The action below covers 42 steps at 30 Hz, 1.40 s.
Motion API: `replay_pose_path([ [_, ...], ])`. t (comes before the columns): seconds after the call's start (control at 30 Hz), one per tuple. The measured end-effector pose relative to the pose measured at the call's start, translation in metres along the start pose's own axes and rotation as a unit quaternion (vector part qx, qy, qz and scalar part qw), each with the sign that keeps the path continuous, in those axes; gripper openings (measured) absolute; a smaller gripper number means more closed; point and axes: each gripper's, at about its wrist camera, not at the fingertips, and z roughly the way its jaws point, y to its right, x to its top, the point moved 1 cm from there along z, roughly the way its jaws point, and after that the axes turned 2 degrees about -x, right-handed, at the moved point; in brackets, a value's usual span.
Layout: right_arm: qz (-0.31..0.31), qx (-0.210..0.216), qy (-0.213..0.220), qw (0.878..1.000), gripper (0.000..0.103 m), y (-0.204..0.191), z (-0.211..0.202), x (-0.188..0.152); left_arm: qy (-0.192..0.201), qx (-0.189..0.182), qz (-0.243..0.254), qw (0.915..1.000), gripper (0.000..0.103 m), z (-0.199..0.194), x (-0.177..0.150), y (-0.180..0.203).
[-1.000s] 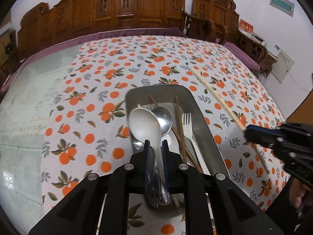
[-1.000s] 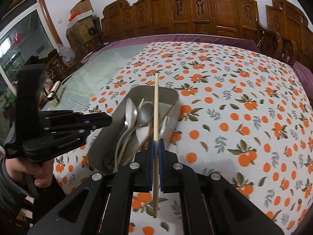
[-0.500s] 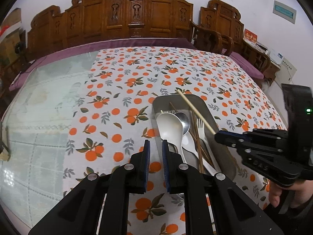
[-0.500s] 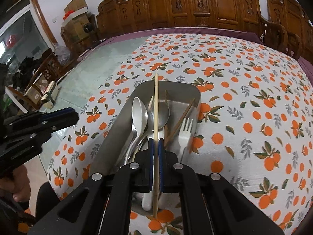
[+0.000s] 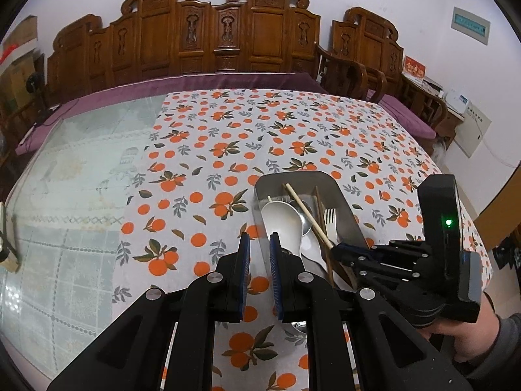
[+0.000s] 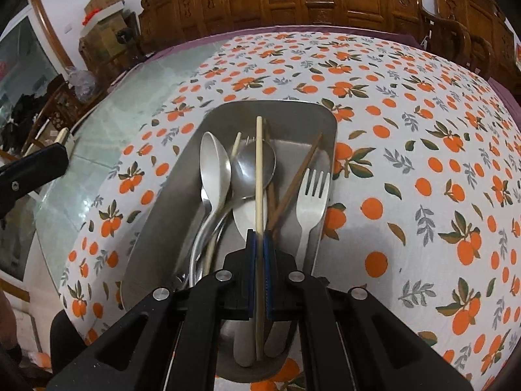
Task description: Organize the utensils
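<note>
From the left wrist, our left gripper [image 5: 259, 254] hung released beside the tray's [image 5: 346, 207] left edge. From the right wrist, our right gripper [image 6: 259, 244] clenched the pale chopstick [image 6: 259, 176] above the tray [image 6: 182, 189]; lowering it lengthwise before releasing seemed best.

Right claw [image 6: 259, 273]: clamped on a pale chopstick [image 6: 259, 176], held above a steel tray [image 6: 182, 202]. Tray contents: white spoon [image 6: 214, 169], metal spoon [image 6: 249, 169], white fork [image 6: 312, 195], brown chopsticks [image 6: 298, 182]. Table [image 6: 407, 123]: orange-print cloth.

spoons [image 6: 213, 169] lie left of fork [image 6: 311, 195] in tray [image 6: 169, 202]
</note>
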Motion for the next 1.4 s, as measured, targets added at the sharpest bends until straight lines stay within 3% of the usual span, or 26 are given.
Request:
replay_pose_path([
  [0.43, -0.008, 0.024, 0.027, 0.999, 0.007, 0.000, -0.009, 0.008, 0.007, 0.007, 0.009, 0.9999, 0.011, -0.005, 0.002, 0.008],
  [0.83, -0.018, 0.024, 0.095, 0.995, 0.007, 0.013, -0.081, 0.003, 0.010, 0.014, 0.008, 0.9998, 0.011, -0.012, -0.006, 0.024],
  [0.87, -0.020, 0.020, 0.103, 0.994, 0.010, 0.014, -0.089, 0.000, 0.011, 0.014, 0.007, 0.9998, 0.011, -0.014, -0.008, 0.027],
  [0.93, -0.019, 0.016, 0.116, 0.993, 0.032, 0.018, -0.104, -0.006, 0.013, 0.017, 0.007, 0.9997, 0.015, -0.017, -0.011, 0.033],
  [1.0, -0.019, 0.013, 0.128, 0.991, 0.038, 0.021, -0.120, -0.012, 0.019, 0.022, 0.007, 0.9996, 0.032, -0.021, -0.015, 0.040],
  [1.07, -0.020, 0.005, 0.137, 0.990, 0.045, 0.025, -0.134, -0.020, 0.027, 0.027, 0.008, 0.9992, 0.057, -0.027, -0.018, 0.046],
  [1.13, -0.016, -0.004, 0.149, 0.989, 0.068, 0.030, -0.150, -0.028, 0.035, 0.027, 0.007, 0.9990, 0.068, -0.035, -0.021, 0.053],
  [1.17, -0.013, -0.008, 0.155, 0.988, 0.073, 0.033, -0.157, -0.032, 0.037, 0.027, 0.007, 0.9989, 0.077, -0.038, -0.022, 0.056],
  [1.23, -0.009, -0.016, 0.167, 0.986, 0.088, 0.039, -0.172, -0.041, 0.045, 0.033, 0.008, 0.9984, 0.085, -0.045, -0.024, 0.064],
  [1.3, -0.003, -0.025, 0.179, 0.984, 0.096, 0.045, -0.187, -0.050, 0.050, 0.036, 0.012, 0.9981, 0.087, -0.052, -0.027, 0.071],
  [1.4, 0.005, -0.037, 0.195, 0.980, 0.100, 0.053, -0.205, -0.063, 0.054, 0.039, 0.012, 0.9977, 0.095, -0.061, -0.032, 0.081],
])
